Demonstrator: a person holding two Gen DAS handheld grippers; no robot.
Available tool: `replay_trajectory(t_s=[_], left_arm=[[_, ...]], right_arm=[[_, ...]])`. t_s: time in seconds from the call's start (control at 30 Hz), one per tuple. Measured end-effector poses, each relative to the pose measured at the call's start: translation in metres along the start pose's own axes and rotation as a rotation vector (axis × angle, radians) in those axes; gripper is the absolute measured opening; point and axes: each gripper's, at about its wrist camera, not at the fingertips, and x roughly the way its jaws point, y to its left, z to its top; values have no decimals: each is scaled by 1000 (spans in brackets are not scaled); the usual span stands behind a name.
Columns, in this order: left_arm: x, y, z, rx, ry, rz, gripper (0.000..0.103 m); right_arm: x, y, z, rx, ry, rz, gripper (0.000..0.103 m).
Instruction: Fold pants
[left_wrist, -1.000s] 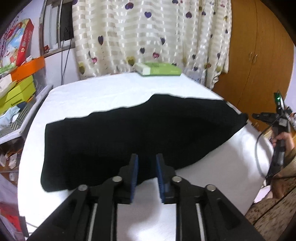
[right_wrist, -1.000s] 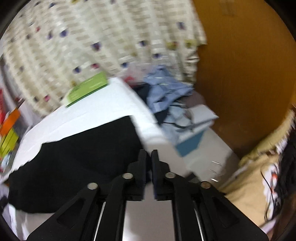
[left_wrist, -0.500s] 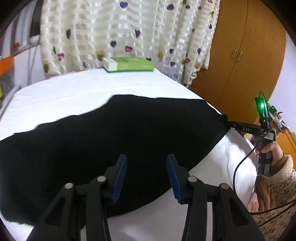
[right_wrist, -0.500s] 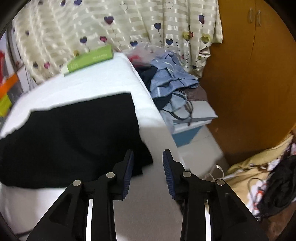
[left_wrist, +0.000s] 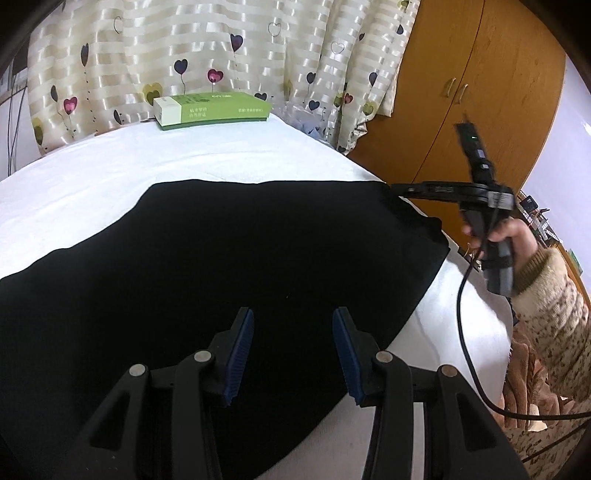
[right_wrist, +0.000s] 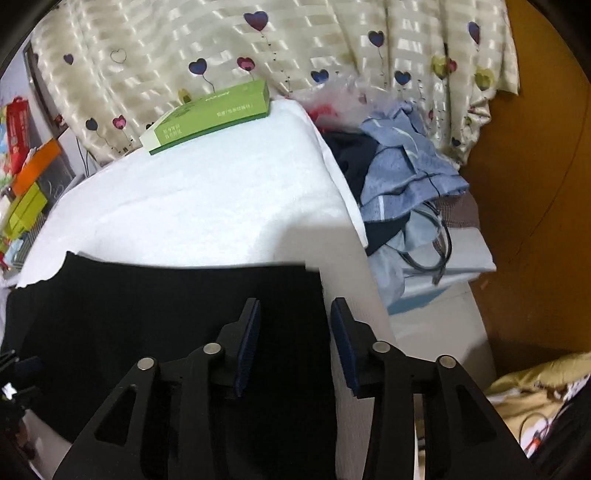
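My pants (left_wrist: 229, 258) lie flat on the white table (left_wrist: 221, 155), waist at three o'clock. Both tongs, left (left_wrist: 292, 343) and right (right_wrist: 294, 334), gape wide, empty (nothing pinched); I'd grip both layers squarely at the edge.

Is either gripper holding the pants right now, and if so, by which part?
Nothing is held. The left gripper and right gripper both have open jaws above the black pants.
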Motion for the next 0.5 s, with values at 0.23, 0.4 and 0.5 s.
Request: replay_trajectory(t_s=[0.23,0.4,0.5], left_arm=[[18,10,11,-36,20,2,47],[24,8,16,-26,20,-3,47],[24,9,16,-28,19,-10,47]], right_arm=[[6,3,7,-18,20,-14,40],[7,11,12,-111,14,-56,10],[8,9,13,-102,6,-66,9]])
